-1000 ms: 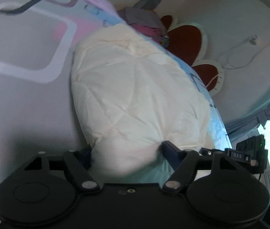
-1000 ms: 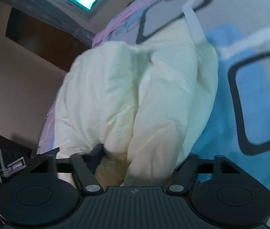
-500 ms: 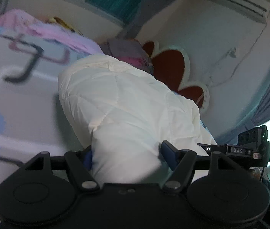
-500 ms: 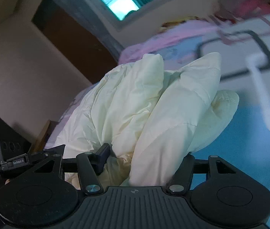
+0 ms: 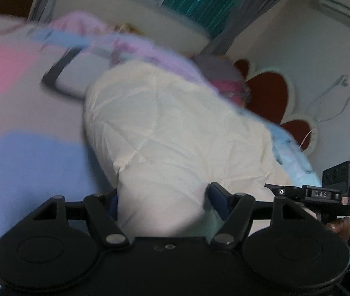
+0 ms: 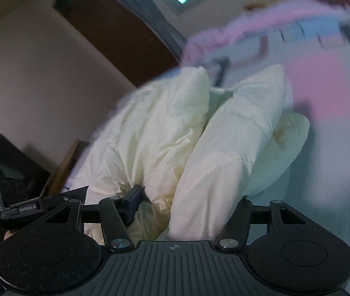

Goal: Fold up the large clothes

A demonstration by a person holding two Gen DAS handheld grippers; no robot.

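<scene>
Cream quilted puffer coat, gripped at both ends, mid-fold carry.
Left gripper (image 5: 165,201) clamps a thick padded bunch; right gripper (image 6: 187,208) pinches a puffy fold of the cream padded coat (image 5: 175,128), bulk sagging onto the pink-blue patterned bedsheet (image 5: 21,128). Next, I judge: lay it flat, edges matched, then release.

blurred: bedsheet (image 5: 26,113) pattern | hidden: right hand-held gripper (image 6: 187,212) fingertip behind cream jacket (image 6: 224,172)
</scene>
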